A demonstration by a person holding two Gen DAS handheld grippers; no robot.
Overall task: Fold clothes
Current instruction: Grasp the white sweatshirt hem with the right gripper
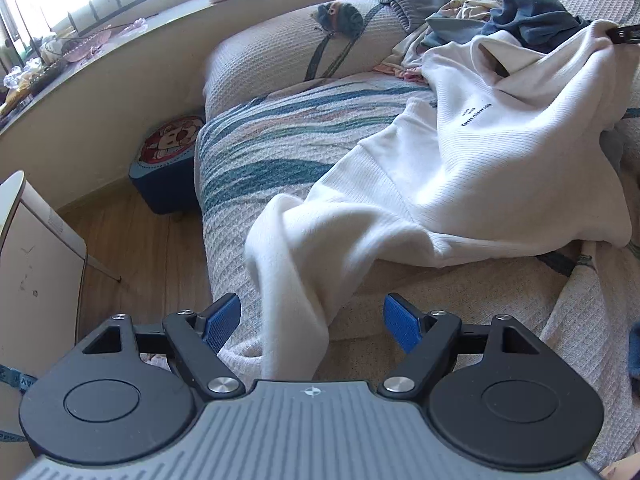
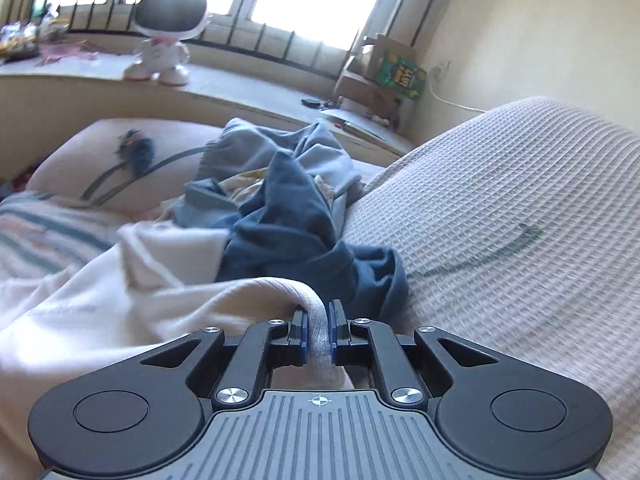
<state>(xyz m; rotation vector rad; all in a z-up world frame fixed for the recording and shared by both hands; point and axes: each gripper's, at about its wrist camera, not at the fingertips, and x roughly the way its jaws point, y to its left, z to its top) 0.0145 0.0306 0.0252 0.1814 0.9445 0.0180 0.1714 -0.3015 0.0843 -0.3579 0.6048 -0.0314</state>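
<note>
Left wrist view is filled from six to three o'clock by a sofa (image 1: 288, 152) under a waffle-weave throw with teal and pink wavy stripes, and across it, from the centre out to two o'clock, the white sweatshirt (image 1: 460, 168) is draped, one sleeve trailing down toward six o'clock. A heap of blue and grey clothes (image 1: 520, 12) is seen at one o'clock behind it. The sweatshirt is judged soft, limp and fairly light, its ribbed knit likely to sag and bunch wherever it is unsupported, so a hold at a seam, shoulder or cuff is judged best. The left gripper (image 1: 312, 322) is held wide apart at six o'clock, the sleeve lying between the blue pads but untouched by them. In the right wrist view the right gripper (image 2: 318, 334) is seen clamped on a gathered fold of the white fabric at six o'clock, the cloth pinched between its pads. A white toy robot (image 2: 168, 40) with a rounded dark visor is set on the windowsill at eleven o'clock.
</note>
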